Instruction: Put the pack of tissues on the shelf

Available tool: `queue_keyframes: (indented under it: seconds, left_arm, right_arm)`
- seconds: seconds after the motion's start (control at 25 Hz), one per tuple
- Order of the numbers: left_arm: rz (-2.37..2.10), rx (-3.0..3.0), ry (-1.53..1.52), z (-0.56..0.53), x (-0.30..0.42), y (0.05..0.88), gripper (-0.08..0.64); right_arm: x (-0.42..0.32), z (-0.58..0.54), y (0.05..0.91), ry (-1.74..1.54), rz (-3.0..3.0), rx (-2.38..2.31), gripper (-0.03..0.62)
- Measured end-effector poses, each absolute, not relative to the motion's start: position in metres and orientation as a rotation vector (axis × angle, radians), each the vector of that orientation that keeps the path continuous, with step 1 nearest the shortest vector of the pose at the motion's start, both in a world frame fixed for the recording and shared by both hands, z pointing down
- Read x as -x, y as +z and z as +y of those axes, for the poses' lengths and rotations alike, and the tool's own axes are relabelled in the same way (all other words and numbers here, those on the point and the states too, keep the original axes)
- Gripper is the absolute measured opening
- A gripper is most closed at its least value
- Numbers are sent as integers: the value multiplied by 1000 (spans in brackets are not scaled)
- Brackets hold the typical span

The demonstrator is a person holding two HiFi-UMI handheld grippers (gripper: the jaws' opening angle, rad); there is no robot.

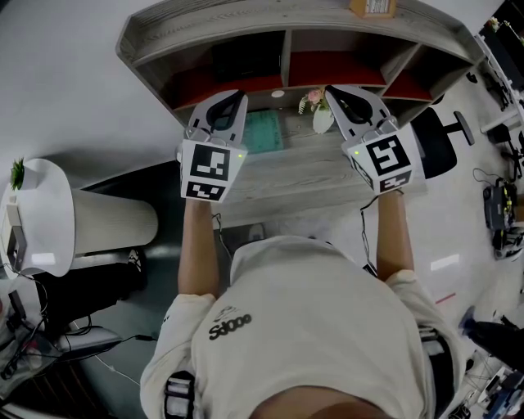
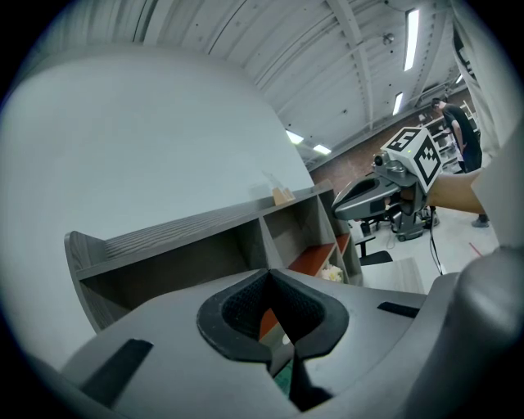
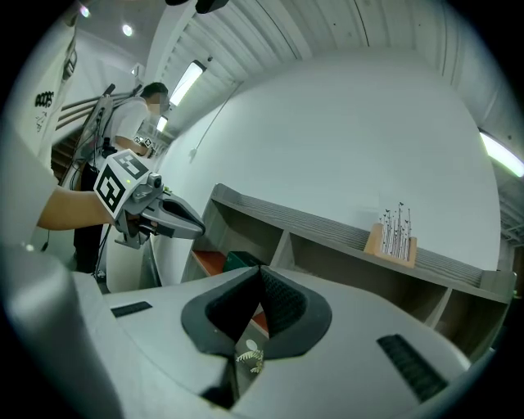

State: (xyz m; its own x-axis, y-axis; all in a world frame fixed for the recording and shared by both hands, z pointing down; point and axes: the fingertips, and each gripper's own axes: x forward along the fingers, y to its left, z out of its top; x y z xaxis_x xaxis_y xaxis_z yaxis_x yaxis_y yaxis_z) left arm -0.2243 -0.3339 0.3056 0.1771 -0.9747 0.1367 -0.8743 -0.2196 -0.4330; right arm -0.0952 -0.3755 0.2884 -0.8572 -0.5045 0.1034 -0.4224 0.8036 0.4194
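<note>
- The left gripper is held up over the pale grey wooden desk; its jaws are closed tip to tip, with nothing between them
- The right gripper is level with it and well apart to the right; its own view shows its jaws together too, and empty
- The flat teal-green pack of tissues, as I take it to be, lies on the desk between the two grippers and nearer the left one; it is just in front of the shelf's open compartments and neither gripper touches it
- The grey wood-grain shelf with red-lined compartments stands at the back of the desk; its top board carries only a small wooden holder towards the right
- A small white vase of flowers stands on the desk near the right gripper's jaws; it is close enough to be knocked in a reach
- By my reading nothing of the task is done yet; opening a gripper, coming down on the pack, gripping, lifting and setting it on the shelf are all left
</note>
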Motion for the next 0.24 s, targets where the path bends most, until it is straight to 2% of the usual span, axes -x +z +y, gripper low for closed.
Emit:
queue_keyframes:
  seconds: [0.24]
  left_arm:
    - [1774,2204,-567,-341,224,310,18]
  right_arm:
    - [95,-382,294,-574,-2772,-722,3]
